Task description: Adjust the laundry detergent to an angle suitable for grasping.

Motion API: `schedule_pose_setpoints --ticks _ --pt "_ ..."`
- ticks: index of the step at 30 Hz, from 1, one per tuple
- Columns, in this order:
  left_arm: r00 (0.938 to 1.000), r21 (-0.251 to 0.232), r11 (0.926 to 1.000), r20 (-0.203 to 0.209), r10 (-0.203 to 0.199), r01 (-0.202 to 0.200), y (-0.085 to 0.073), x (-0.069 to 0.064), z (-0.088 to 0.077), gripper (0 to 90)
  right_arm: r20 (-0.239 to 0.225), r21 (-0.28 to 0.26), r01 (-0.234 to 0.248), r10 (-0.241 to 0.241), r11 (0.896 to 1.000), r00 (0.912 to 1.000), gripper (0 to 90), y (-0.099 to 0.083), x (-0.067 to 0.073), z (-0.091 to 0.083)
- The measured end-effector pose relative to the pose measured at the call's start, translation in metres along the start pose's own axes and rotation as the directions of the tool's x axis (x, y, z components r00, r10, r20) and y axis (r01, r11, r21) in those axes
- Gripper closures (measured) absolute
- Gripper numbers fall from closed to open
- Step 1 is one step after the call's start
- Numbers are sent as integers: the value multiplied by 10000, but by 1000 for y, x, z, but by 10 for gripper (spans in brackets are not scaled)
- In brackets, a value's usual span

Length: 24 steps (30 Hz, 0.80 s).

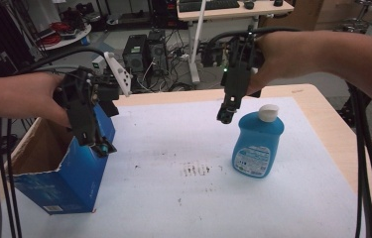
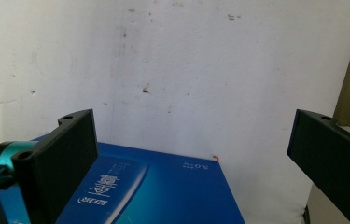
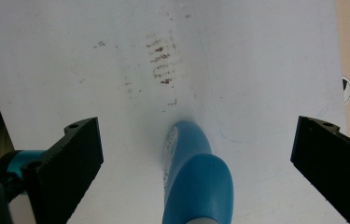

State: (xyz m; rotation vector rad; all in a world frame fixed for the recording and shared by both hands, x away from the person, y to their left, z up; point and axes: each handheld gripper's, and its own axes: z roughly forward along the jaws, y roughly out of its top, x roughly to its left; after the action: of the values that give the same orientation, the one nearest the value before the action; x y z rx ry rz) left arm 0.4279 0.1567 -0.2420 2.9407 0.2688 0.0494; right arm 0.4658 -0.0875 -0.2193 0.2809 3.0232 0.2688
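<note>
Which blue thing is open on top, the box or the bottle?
The blue box at the table's left edge: its top flaps stand open, showing the brown inside. The blue bottle on the right has its white cap on.

Overhead forward-down view; two close tong-mounted views

The box stands at the table's left edge, the bottle well apart to its right.

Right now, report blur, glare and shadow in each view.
High view: sharp, even lighting, faint shadow beside the blue plastic bottle with white cap. Left gripper view: mildly soft, the blue cardboard box readable, no glare. Right gripper view: the bottle's shoulder is close and blurred.
</note>
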Motion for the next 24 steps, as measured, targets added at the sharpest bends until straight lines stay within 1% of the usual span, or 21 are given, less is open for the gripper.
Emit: schedule_pose_setpoints --ticks 4,7,8,10,11,13,14,15,16,18,19,20,21,23,24 --pt "10000 -150 9999 4 -54 54 1 -1 -1 18 -2 -176 -116 116 9998 9999 12 -2 0 -4" --pt "10000 -55 10000 -28 -22 22 2 -2 -1 18 10 -241 -61 61 9997 10000 12 -4 0 -6" --pt "10000 -13 10000 -16 -2 2 2 -2 -1 17 26 -230 -152 153 9996 9999 13 -7 2 -7" --pt "10000 -11 10000 -26 -15 15 2 -2 -1 18 46 -241 -155 156 9996 9999 12 -9 2 -9" --pt "10000 -104 9999 -52 -30 29 3 -2 -2 18 90 -358 -280 283 9990 9996 12 -14 1 -12" --pt "9999 -206 9998 -69 -85 83 4 -3 -2 18 87 -470 -337 342 9983 9994 12 -19 1 -16" --pt "10000 -176 9998 -87 -21 19 4 -3 -2 18 92 -521 -363 368 9980 9993 12 -22 1 -18" --pt "10000 -176 9998 -87 -21 19 4 -3 -2 18 92 -521 -363 368 9980 9993 12 -22 1 -18" --pt "9999 -169 9999 -109 -33 31 5 -3 -1 18 81 -618 -499 505 9968 9987 12 -28 1 -20" --pt "9999 -143 9999 -97 -64 63 6 -4 0 18 61 -693 -528 533 9962 9986 12 -31 1 -22" --pt "9999 -183 9998 -99 -42 41 6 -5 0 18 54 -868 -511 517 9949 9986 12 -37 0 -23" --pt "9999 -181 9998 -111 -44 41 7 -6 0 18 77 -878 -611 620 9943 9980 12 -41 1 -24" --pt "9999 -182 9998 -136 -34 32 7 -7 0 18 71 -967 -568 578 9937 9983 12 -44 1 -24" --pt "9998 -203 9998 -175 -46 43 8 -7 -1 18 108 -1043 -685 700 9922 9975 12 -51 1 -26" --pt "9998 -203 9998 -175 -46 43 8 -7 -1 18 108 -1043 -685 700 9922 9975 12 -51 1 -26"
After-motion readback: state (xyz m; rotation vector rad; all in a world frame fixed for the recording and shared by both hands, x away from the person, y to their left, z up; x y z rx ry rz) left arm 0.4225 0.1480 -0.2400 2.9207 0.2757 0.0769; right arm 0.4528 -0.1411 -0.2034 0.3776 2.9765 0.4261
